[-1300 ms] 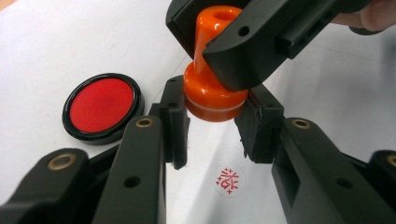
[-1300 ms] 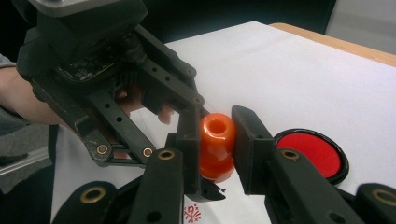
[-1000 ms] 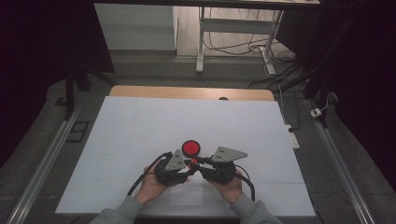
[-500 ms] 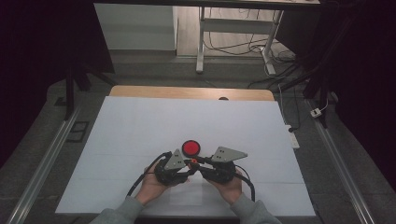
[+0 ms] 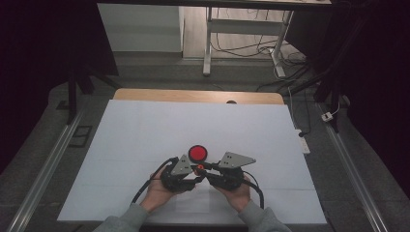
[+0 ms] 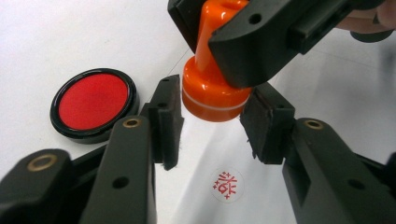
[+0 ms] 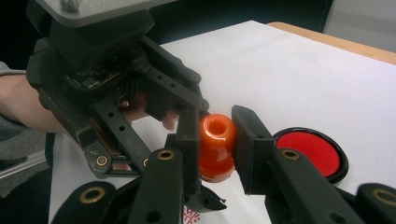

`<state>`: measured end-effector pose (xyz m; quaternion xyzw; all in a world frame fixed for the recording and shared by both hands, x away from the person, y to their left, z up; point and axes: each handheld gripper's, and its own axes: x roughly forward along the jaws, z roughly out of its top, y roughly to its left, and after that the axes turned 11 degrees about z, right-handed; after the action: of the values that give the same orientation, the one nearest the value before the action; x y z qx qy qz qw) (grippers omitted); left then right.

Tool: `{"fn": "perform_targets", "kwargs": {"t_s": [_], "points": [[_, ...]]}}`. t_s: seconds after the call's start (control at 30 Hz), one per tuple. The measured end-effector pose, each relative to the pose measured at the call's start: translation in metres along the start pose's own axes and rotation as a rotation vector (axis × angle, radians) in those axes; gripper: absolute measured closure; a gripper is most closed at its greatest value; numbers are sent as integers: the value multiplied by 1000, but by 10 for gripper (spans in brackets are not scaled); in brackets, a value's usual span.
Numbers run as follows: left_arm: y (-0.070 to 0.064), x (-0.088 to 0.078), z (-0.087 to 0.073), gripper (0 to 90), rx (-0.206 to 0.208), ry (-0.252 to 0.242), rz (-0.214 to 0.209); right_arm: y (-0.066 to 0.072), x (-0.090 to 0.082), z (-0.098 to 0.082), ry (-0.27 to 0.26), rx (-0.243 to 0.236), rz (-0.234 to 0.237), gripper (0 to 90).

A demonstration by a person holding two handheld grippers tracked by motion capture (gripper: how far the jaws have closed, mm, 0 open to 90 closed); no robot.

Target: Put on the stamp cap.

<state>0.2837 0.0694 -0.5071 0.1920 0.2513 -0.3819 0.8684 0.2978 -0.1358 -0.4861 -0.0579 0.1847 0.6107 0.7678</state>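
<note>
My right fingers (image 7: pixel 215 135) gripped the orange stamp (image 7: pixel 215 147) by its waisted handle (light, rigid, glossy plastic); left fingers (image 6: pixel 212 122), just opening, stood clear.

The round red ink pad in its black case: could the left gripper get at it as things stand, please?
Probably yes. The round red ink pad in its black case lies uncovered on the white paper, just beside the left gripper, whose fingers have just opened off the orange stamp held by the right gripper.

Stamp (image 6: pixel 212 88) top behind right claw (image 6: pixel 233 44)
</note>
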Motion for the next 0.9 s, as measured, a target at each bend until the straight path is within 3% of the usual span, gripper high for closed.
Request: {"fn": "perform_targets", "kwargs": {"t_s": [0.43, 0.9], "points": [[3, 0, -5, 298, -12, 55, 35, -2, -4, 1, -9, 0, -11, 721], [15, -29, -22, 221, -62, 68, 61, -7, -13, 4, -27, 8, -36, 720]]}}
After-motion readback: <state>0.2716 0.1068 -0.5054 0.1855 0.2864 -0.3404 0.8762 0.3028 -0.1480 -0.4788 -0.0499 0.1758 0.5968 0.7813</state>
